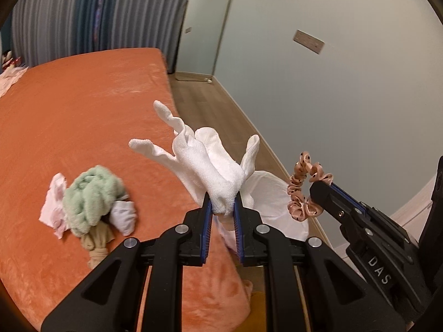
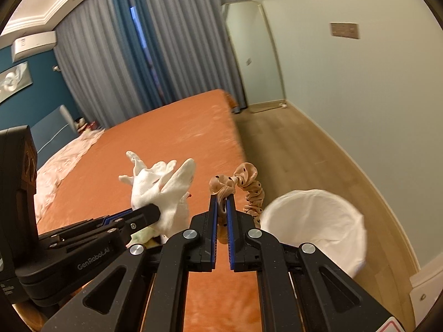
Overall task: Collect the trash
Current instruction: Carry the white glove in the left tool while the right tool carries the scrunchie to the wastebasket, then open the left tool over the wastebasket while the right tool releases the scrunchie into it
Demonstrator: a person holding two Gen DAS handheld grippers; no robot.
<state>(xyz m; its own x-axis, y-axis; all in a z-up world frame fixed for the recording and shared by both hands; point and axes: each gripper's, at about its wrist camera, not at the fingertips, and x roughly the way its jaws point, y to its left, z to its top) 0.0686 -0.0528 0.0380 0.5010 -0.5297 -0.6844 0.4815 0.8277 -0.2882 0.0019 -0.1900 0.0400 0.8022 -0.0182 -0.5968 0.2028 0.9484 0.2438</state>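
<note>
My left gripper (image 1: 223, 203) is shut on a bunch of white socks (image 1: 210, 163) and holds it in the air over the corner of the orange bed (image 1: 83, 116). It also shows in the right wrist view (image 2: 155, 213) with the white socks (image 2: 160, 185). My right gripper (image 2: 221, 203) is shut on a tan dotted scrunchie (image 2: 243, 185), held up beside the white-lined bin (image 2: 315, 221). In the left wrist view the right gripper (image 1: 322, 191) holds the scrunchie (image 1: 301, 185) above the bin (image 1: 274, 202).
A pile of cloth items, a green towel (image 1: 91, 202), pink pieces and a beige sock, lies on the bed at the left. A wood floor strip (image 2: 290, 152) runs between bed and wall. Curtains (image 2: 124, 63) hang behind the bed.
</note>
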